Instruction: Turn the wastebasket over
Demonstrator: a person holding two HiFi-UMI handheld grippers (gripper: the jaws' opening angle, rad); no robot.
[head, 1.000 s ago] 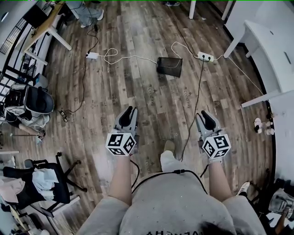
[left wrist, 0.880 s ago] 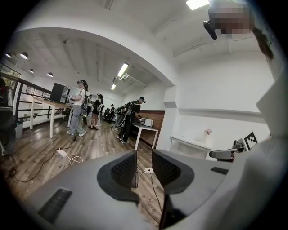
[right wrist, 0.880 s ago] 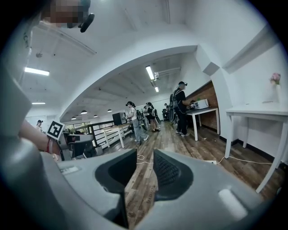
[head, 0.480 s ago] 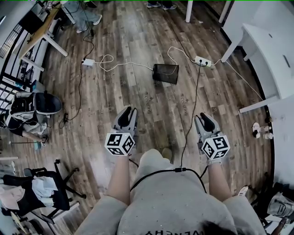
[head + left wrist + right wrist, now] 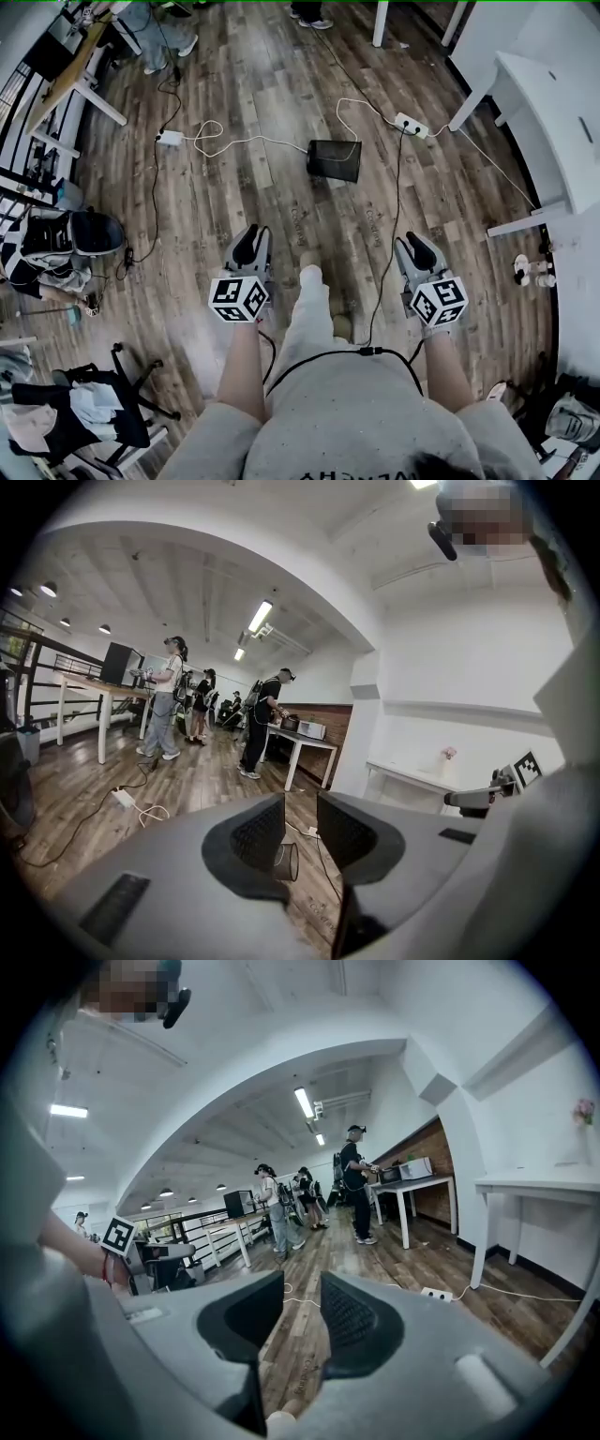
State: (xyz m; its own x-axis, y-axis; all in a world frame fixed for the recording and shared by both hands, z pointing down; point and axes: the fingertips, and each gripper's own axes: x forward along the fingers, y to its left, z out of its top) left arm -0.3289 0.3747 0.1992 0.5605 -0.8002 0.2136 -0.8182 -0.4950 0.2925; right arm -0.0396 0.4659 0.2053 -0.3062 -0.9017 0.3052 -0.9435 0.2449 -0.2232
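Observation:
The wastebasket (image 5: 335,159) is black wire mesh and lies on its side on the wooden floor, well ahead of both grippers. In the left gripper view the wastebasket (image 5: 286,862) shows small and far off through the gap between the jaws. My left gripper (image 5: 246,246) is held out over the floor, open, with nothing between its jaws (image 5: 300,803). My right gripper (image 5: 414,251) is held out level with it to the right, also open and holding nothing (image 5: 302,1283). Neither gripper touches the basket.
A white power strip (image 5: 411,125) and white cables lie just behind the basket, and a black cable (image 5: 392,225) runs along the floor toward me. A white desk (image 5: 548,84) stands at the right. Bags (image 5: 70,234) and a chair (image 5: 94,403) are at the left. People (image 5: 169,696) stand at far tables.
The person has stepped forward, and the basket now lies nearer in the head view. Both grippers moved forward with the body, still apart from the basket.

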